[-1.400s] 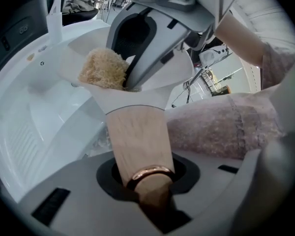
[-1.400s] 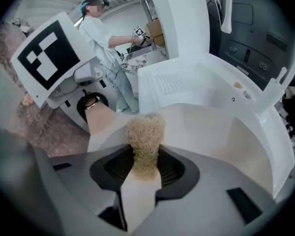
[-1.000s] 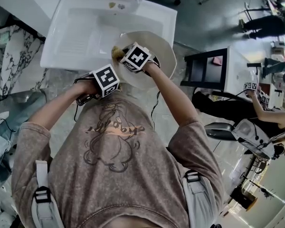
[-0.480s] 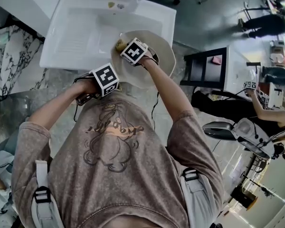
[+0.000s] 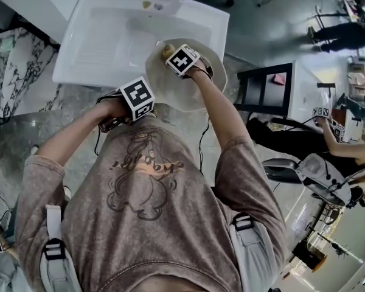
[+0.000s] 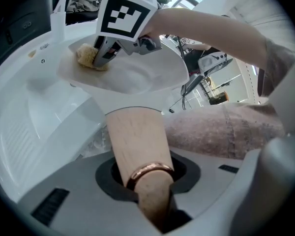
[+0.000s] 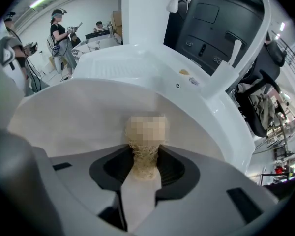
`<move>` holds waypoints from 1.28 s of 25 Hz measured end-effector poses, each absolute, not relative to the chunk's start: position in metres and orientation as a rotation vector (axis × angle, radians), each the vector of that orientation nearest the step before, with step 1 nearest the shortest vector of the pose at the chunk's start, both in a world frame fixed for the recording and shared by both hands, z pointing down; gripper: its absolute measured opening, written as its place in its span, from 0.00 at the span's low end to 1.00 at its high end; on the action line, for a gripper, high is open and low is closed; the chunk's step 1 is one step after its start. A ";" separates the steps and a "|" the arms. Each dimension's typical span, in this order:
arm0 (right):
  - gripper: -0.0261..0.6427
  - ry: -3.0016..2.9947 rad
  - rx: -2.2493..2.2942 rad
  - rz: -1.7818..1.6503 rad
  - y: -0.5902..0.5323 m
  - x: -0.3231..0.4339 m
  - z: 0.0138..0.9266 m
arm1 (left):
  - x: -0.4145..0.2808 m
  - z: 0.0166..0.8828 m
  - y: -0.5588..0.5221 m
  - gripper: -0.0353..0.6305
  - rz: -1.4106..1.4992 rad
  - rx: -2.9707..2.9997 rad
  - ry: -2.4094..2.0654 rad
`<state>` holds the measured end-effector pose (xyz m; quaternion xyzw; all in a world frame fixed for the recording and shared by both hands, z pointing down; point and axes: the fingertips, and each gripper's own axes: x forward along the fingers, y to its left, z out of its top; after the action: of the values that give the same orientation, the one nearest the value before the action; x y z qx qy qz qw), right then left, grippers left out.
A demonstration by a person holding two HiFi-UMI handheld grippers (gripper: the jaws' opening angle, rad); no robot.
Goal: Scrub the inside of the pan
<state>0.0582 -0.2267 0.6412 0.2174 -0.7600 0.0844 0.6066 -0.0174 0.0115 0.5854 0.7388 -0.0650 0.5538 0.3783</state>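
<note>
The left gripper is clamped tight on the wooden handle, holding the white pan tilted over the sink just ahead of it. The right gripper pinches a fibrous scrubber against the pan's inside. Hard strokes could twist the round handle in the jaws — or drag the scrubber loose. The sink is smooth white plastic — far behind it, people stand in a bright room.

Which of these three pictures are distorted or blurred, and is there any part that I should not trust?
Head view: sharp, evenly lit, the white sink bright but not glaring. Left gripper view: strong fisheye bending with dark corners; the pan's wooden handle near the lens is slightly soft. Right gripper view: same fisheye; a mosaic patch hides the tip of the scrubber in the jaws.
</note>
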 end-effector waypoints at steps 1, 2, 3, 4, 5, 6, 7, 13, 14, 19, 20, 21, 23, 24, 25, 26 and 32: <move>0.27 -1.776 0.488 0.185 -0.228 0.056 0.642 | -0.018 0.586 0.012 0.23 1.414 1.887 -0.168; 0.27 -1.792 0.476 0.176 -0.229 0.055 0.644 | -0.018 0.586 0.012 0.23 1.412 1.885 -0.170; 0.27 -1.792 0.471 0.167 -0.230 0.058 0.645 | -0.018 0.586 0.013 0.23 1.408 1.883 -0.172; 0.27 -1.777 0.471 0.156 -0.231 0.064 0.646 | -0.018 0.586 0.013 0.23 1.401 1.881 -0.173; 0.27 -1.755 0.470 0.141 -0.231 0.072 0.648 | -0.018 0.585 0.013 0.23 1.393 1.879 -0.174; 0.27 -1.735 0.469 0.127 -0.232 0.081 0.651 | -0.018 0.584 0.012 0.23 1.386 1.877 -0.174; 0.27 -1.720 0.468 0.119 -0.232 0.089 0.653 | -0.017 0.583 0.011 0.23 1.381 1.873 -0.174; 0.27 -1.607 0.475 0.168 -0.225 0.128 0.650 | -0.018 0.583 0.009 0.22 1.377 1.862 -0.179; 0.27 -1.603 0.442 0.160 -0.222 0.129 0.652 | -0.018 0.583 0.009 0.22 1.375 1.859 -0.180; 0.27 -1.559 0.349 0.186 -0.207 0.142 0.655 | -0.016 0.580 0.008 0.22 1.378 1.850 -0.181; 0.27 -1.560 0.336 0.208 -0.203 0.144 0.656 | -0.016 0.580 0.008 0.22 1.380 1.851 -0.181; 0.27 -1.550 0.329 0.228 -0.200 0.148 0.655 | -0.015 0.580 0.008 0.22 1.382 1.853 -0.181; 0.27 -1.530 0.309 0.256 -0.192 0.154 0.653 | -0.015 0.580 0.008 0.22 1.385 1.856 -0.182; 0.27 -1.524 0.295 0.266 -0.189 0.156 0.652 | -0.015 0.580 0.009 0.22 1.387 1.856 -0.183; 0.27 -1.520 0.279 0.276 -0.185 0.158 0.651 | -0.015 0.580 0.008 0.22 1.389 1.857 -0.185; 0.27 -1.516 0.263 0.286 -0.182 0.160 0.650 | -0.015 0.580 0.008 0.22 1.389 1.857 -0.186; 0.27 -1.502 0.170 0.362 -0.155 0.164 0.646 | -0.016 0.580 0.009 0.22 1.384 1.858 -0.184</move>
<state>0.1641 -0.1550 0.6462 0.0766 -0.6778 0.1631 0.7128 -0.0159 0.0087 0.5805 0.7336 -0.0727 0.5464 0.3975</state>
